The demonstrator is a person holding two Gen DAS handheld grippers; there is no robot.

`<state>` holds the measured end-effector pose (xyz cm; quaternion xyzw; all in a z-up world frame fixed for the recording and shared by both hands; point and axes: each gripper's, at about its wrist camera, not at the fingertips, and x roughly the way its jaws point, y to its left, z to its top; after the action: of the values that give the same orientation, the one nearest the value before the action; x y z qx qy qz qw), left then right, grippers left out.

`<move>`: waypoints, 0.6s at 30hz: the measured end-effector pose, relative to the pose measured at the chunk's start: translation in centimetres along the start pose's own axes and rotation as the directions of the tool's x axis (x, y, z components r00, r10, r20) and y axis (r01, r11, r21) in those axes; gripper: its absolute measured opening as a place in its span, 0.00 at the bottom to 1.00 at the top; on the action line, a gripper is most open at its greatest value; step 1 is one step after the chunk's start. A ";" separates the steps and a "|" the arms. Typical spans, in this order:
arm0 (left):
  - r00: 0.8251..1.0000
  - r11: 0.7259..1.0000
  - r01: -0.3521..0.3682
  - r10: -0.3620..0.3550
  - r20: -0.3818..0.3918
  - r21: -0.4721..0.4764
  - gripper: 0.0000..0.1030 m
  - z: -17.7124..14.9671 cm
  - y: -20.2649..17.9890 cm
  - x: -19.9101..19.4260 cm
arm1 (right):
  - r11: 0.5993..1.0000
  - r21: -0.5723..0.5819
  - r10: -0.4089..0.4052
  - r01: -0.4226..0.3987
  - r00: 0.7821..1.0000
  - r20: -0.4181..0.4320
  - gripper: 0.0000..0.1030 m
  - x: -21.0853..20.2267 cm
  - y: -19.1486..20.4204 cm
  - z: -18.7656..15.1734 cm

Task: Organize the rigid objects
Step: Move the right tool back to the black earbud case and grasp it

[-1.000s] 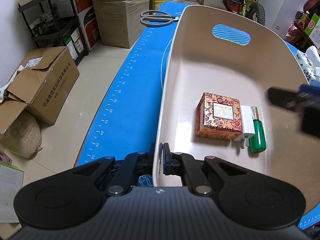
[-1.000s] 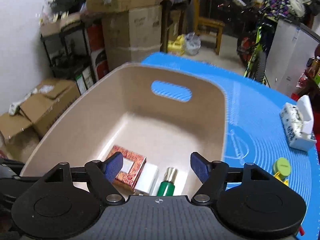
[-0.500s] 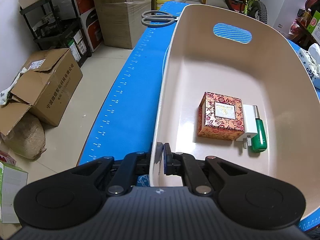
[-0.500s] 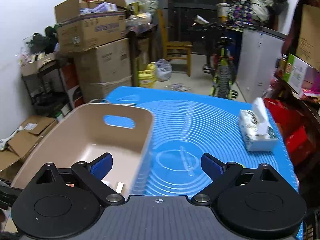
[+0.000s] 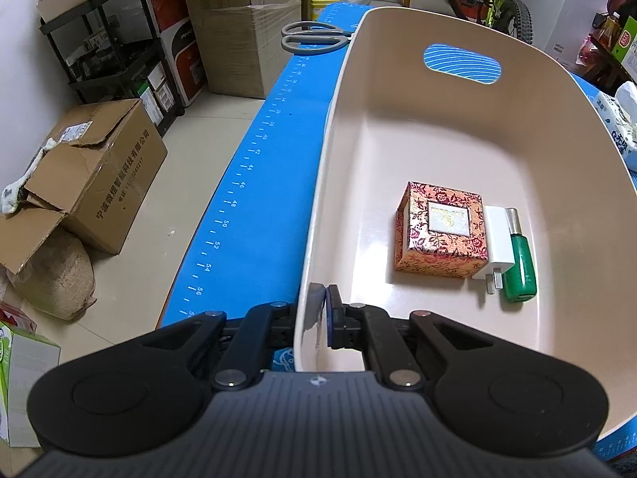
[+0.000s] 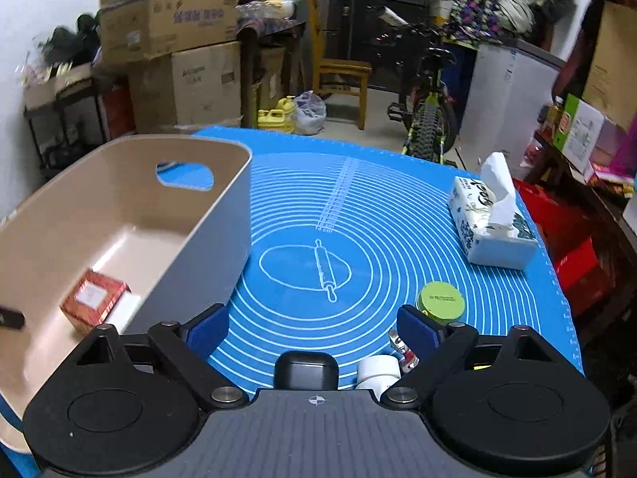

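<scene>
A beige plastic basket (image 5: 330,167) stands on the blue mat (image 6: 358,215). In it lie a red patterned box (image 5: 442,231), a white plug adapter (image 5: 495,245) and a green bottle (image 5: 519,259). My left gripper (image 5: 320,310) is shut on the basket's near left rim. My right gripper (image 6: 314,328) is open and empty above the mat, to the right of the basket (image 6: 119,183). Near its fingers lie a black case (image 6: 305,368), a white cap (image 6: 377,370), a green-lidded jar (image 6: 440,298) and a small red and silver item (image 6: 400,348).
Grey scissors (image 5: 314,38) lie on the mat's far left edge. A tissue pack (image 6: 491,223) stands at the mat's right side. Cardboard boxes (image 5: 95,183), a shelf and a bicycle (image 6: 428,119) stand on the floor around the table.
My right gripper has swung out of the basket to the right and now faces the open mat and the loose items. My left gripper has stayed clamped on the basket rim.
</scene>
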<state>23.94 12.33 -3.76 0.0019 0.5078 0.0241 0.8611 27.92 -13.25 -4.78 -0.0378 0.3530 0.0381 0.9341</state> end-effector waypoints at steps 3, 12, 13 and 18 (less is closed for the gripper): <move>1.000 1.000 -0.001 0.001 0.000 0.000 0.10 0.0 0.0 0.0 | 0.999 -0.035 0.010 -0.011 1.000 -0.018 0.81 0.9 0.3 -0.5; 1.000 1.000 -0.001 0.001 0.000 0.000 0.10 0.0 0.0 0.0 | 0.998 -0.053 0.029 -0.033 0.996 -0.080 0.71 3.4 0.5 -1.9; 1.000 1.000 -0.001 0.001 0.000 0.001 0.10 0.0 0.0 0.0 | 0.998 -0.052 0.029 -0.034 0.996 -0.087 0.70 3.6 0.5 -2.1; 1.000 1.000 -0.002 0.002 0.000 0.002 0.10 0.1 0.1 -0.1 | 0.998 -0.048 0.030 -0.035 0.993 -0.117 0.68 4.7 0.6 -2.7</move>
<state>23.97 12.41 -3.67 0.0036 0.5076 0.0245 0.8612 29.58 -12.72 -9.93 -0.0578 0.4063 0.0599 0.9099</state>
